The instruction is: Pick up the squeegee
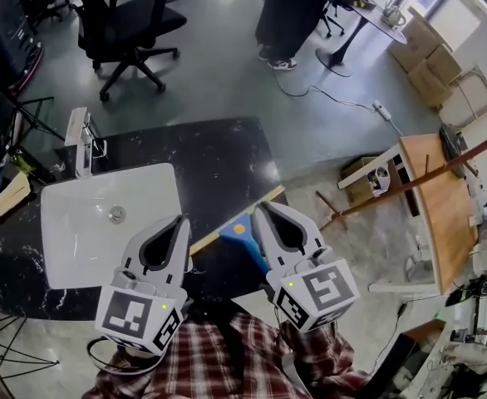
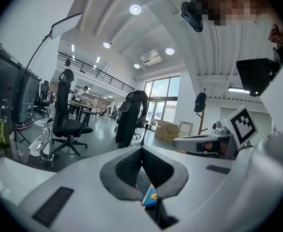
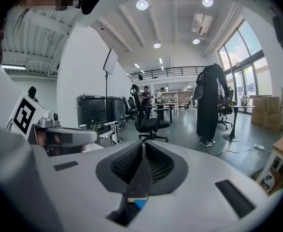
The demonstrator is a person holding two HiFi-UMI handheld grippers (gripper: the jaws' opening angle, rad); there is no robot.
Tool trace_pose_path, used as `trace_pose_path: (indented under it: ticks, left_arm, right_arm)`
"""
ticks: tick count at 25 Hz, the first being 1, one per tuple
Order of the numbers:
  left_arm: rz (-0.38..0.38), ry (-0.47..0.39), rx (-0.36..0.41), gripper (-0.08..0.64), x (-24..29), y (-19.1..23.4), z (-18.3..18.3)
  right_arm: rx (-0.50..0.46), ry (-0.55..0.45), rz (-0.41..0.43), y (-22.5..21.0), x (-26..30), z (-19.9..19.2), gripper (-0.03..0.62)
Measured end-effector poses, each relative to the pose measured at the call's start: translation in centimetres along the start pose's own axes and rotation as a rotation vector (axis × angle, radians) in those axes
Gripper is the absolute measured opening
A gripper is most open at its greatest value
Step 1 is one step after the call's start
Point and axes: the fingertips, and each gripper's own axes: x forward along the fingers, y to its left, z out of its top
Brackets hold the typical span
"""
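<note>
Jaws are pressed together with nothing between them on both your left gripper (image 1: 179, 221) and your right gripper (image 1: 261, 207). You hold the two side by side just in front of your red plaid shirt (image 1: 218, 357), both pointing ahead and only slightly downward. The blue-handled squeegee with its long tan blade (image 1: 239, 229) lies on the black marbled countertop (image 1: 218, 152), right of the white rectangular sink (image 1: 73, 252). It sits between your two grippers and seems untouched, though its near end is hidden.
</note>
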Motion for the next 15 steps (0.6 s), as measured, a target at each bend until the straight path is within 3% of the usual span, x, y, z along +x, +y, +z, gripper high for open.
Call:
trace_pose_path:
  ticks: [15]
  left_arm:
    - [0.005,-0.029,-0.046,0.009,0.8,0.1,-0.4]
  right_arm:
    - [-0.04,0.251,0.06,-1.1,0.3,-5.6,0.216]
